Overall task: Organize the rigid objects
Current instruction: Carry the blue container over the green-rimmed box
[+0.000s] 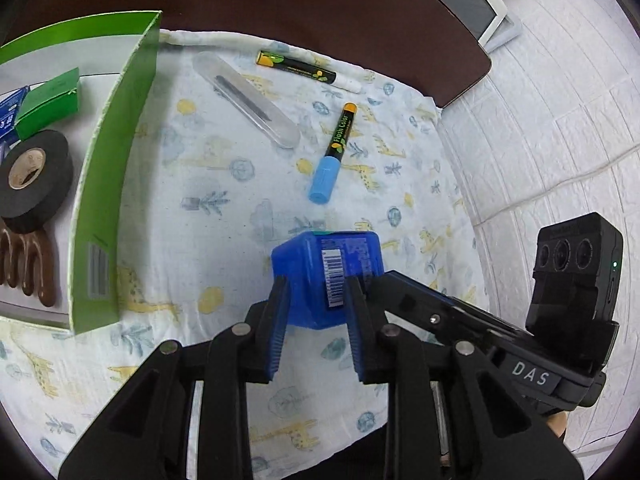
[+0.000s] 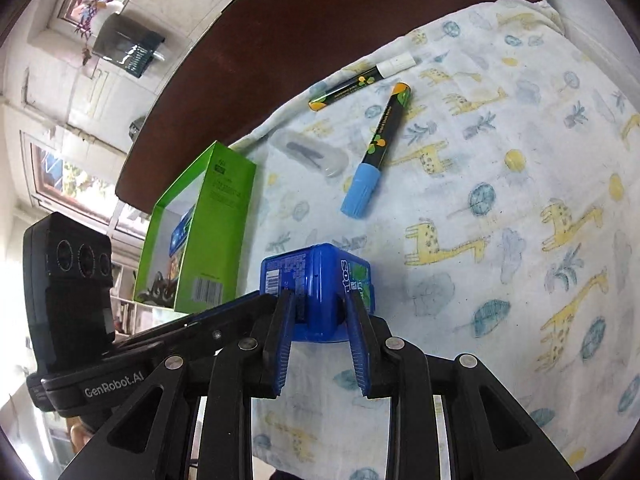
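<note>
Left wrist view: both tongs, left (image 1: 316, 312) and right (image 2: 320, 316), grip the blue box (image 1: 326, 276); the green carton (image 1: 116, 176) stands beside it.

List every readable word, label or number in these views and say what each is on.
"Flash Color": blue-capped marker.
"DAS": label on the other gripper's body, left wrist view.
"GenRobot.AI": other gripper's body, right wrist view.
"tos": partial, sideways, on the blue box.
Barcodes on the blue box and green box: digits too small to read.
White-capped marker print: blurred.
</note>
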